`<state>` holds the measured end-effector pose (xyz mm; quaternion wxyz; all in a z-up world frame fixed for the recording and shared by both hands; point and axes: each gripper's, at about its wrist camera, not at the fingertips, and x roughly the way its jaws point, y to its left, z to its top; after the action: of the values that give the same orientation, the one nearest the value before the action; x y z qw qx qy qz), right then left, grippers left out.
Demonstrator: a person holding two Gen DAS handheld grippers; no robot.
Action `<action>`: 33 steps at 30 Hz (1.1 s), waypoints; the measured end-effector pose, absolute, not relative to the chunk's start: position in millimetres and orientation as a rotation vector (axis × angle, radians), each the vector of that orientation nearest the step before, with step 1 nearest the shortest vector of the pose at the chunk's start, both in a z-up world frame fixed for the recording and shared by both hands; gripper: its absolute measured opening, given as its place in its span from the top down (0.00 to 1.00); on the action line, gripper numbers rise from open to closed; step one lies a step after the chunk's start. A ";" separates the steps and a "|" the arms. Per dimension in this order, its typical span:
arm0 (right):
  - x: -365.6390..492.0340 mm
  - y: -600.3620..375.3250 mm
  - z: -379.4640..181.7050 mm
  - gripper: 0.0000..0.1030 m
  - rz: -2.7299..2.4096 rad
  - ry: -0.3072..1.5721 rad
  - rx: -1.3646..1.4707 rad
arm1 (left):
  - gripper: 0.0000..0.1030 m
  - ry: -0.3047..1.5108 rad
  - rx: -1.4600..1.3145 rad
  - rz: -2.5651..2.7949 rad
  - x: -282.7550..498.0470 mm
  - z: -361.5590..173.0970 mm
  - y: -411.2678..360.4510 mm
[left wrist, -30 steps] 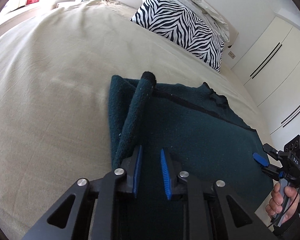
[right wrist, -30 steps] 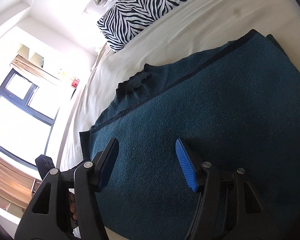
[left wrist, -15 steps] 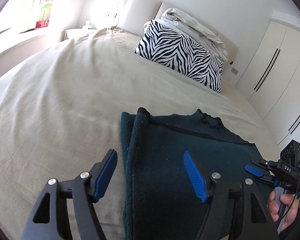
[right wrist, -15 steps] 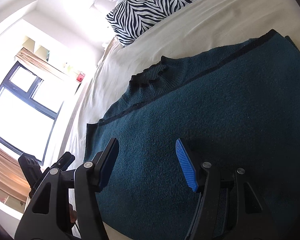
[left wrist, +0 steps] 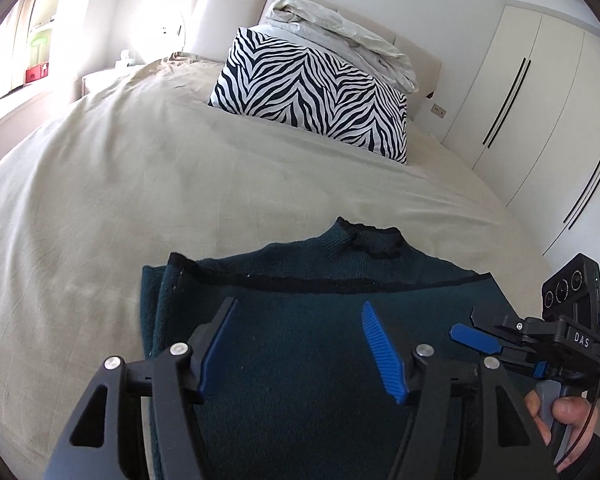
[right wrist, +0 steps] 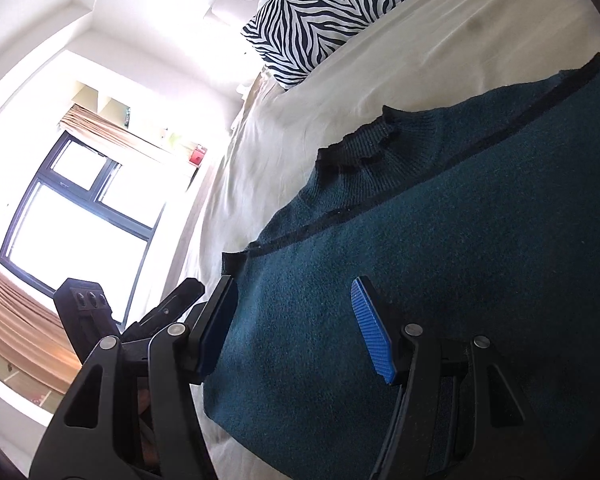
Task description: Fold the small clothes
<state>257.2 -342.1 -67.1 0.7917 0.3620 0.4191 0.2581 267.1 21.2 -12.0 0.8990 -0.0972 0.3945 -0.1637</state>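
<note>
Left tool: the left black two-finger gripper with blue ribbed pads (left wrist: 298, 344) hangs above the cloth, jaws spread with nothing between them, though easing slightly inward.
Right tool: the right black gripper with blue pads (right wrist: 296, 328) is spread too, empty, over the garment's near part.
Garment: the dark teal knitted sweater with black trim (left wrist: 320, 320) lies flat on the beige bedsheet (left wrist: 140, 184), just below both tools.
Fold so far: its left side looks doubled inward, the layered edge (left wrist: 160, 304) showing by the left gripper.
Key relation: the long axis runs away from the tools, toward the ribbed collar (left wrist: 374, 240); the unfolded right side seems nearer the right gripper.
Far end: a zebra-striped pillow (left wrist: 312, 96), well apart.
</note>
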 end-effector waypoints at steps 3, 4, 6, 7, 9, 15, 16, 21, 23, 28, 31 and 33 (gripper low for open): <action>283.5 -330.9 -83.3 0.43 0.564 0.950 0.837 | 0.36 0.875 -0.172 -0.314 298.7 -30.9 2.3; 291.1 -329.0 -89.4 0.43 0.548 0.963 0.837 | 0.36 0.907 -0.155 -0.292 307.6 -40.9 -0.1; 303.5 -336.9 -98.2 0.52 0.519 0.963 0.847 | 0.37 0.980 -0.156 -0.256 320.8 -64.9 6.8; 308.5 -345.9 -101.1 0.55 0.511 0.956 0.869 | 0.38 0.970 -0.171 -0.277 320.9 -72.0 12.2; 314.1 -371.9 -103.9 0.58 0.490 0.919 0.928 | 0.38 0.935 -0.184 -0.314 316.5 -74.9 17.7; 311.5 -473.1 -111.2 0.68 0.254 0.800 1.015 | 0.37 0.929 -0.142 -0.303 315.6 -77.1 10.8; 307.5 -488.6 -112.0 0.68 0.211 0.788 1.022 | 0.37 0.925 -0.140 -0.303 315.0 -77.5 10.8; 279.5 -538.6 -103.0 0.64 0.010 0.711 1.050 | 0.37 0.917 -0.142 -0.308 315.3 -78.7 11.4; 266.2 -544.3 -95.0 0.54 0.001 0.691 1.066 | 0.37 0.915 -0.138 -0.306 314.6 -78.7 11.4; 237.7 -473.3 -68.3 0.50 0.290 0.740 1.011 | 0.37 0.917 -0.147 -0.303 309.1 -74.0 11.8; 215.5 -411.9 -69.3 0.50 0.484 0.818 1.007 | 0.37 0.925 -0.194 -0.291 285.7 -60.7 16.6; 200.7 -382.6 -77.6 0.50 0.567 0.858 1.031 | 0.37 0.903 -0.271 -0.315 254.9 -48.5 23.6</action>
<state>200.7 -382.6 -77.6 0.7464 0.4712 0.3922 0.2589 254.9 23.6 -48.5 0.8790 -0.1302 0.4331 -0.1510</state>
